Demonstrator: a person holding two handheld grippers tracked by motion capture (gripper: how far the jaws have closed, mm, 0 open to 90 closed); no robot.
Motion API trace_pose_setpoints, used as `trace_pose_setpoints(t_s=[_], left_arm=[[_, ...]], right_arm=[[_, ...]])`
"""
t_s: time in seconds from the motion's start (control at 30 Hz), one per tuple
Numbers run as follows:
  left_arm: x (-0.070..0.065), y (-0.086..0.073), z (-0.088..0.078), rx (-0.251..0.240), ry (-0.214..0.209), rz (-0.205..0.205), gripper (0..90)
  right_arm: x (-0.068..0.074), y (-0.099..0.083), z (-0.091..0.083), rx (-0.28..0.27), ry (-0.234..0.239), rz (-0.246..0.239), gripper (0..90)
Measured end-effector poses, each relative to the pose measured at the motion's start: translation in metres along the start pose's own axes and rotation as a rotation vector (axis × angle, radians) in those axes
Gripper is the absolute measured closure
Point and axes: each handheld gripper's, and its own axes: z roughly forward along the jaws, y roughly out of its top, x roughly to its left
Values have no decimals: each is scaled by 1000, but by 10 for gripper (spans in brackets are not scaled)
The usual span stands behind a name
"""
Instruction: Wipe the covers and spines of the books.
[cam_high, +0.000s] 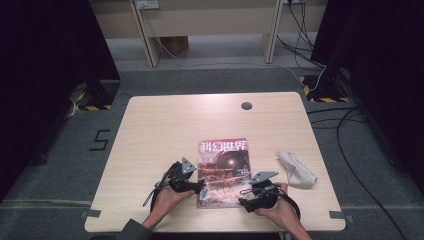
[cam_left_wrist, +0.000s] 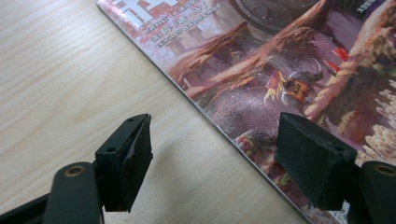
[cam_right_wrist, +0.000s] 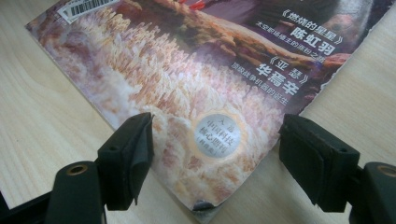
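Grippers both gaping: left gripper straddling magazine spine edge, right gripper framing its near corner. Lying closed, flat, near table front. Nothing gripped yet; opening pending. Cloth lying well apart.

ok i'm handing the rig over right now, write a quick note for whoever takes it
Left gripper: jaws open, low over the left edge of the magazine, one jaw above the table, the other above the cover. Nothing gripped.
Right gripper: jaws open, straddling the magazine's near right corner. Nothing gripped.
Things: the magazine lies closed, cover up, at the near middle of the table. A crumpled cloth lies to its right, apart from it.
Done: both grippers are placed at the magazine.
Left: nothing has been grasped or lifted yet; the magazine is still flat and shut, so the handling itself is all ahead.
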Motion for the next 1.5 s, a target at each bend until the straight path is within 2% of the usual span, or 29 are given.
trace_pose_setpoints(t_s=[0.07,0.3,0.53,0.67,0.83,0.9,1.03,1.13,1.23,1.3,1.33,1.43,1.5], left_arm=[[2,1,2,-5,13,-8,261],[6,2,4,-11,19,-24,261],[14,3,8,-18,29,-53,263],[16,3,7,-22,27,-52,262],[16,2,4,-49,12,-70,259],[16,2,3,-55,10,-73,254],[15,-1,-3,-69,-3,-77,244],[14,-3,-10,-76,-16,-78,236],[12,-9,-16,-72,-38,-87,223],[12,-11,-18,-72,-43,-87,221],[11,-15,-22,-74,-54,-88,219],[11,-20,-28,-64,-63,-82,219],[11,-22,-29,-62,-58,-78,219]], right_arm=[[2,2,2,0,-10,-5,272],[1,6,6,0,-21,-15,271],[-3,14,13,-10,-15,-15,271],[-4,15,14,-16,-12,-20,271],[-9,13,10,-27,9,-12,325],[-12,11,7,-40,-7,-17,323],[-19,6,-2,-64,-9,17,323],[-24,5,-8,-79,-25,22,324],[-36,3,-19,-98,-86,30,337],[-39,3,-21,-100,-97,36,339],[-47,1,-27,-113,-112,51,346],[-56,-2,-34,-120,-165,70,352],[-58,-3,-35,-116,-178,76,352]])
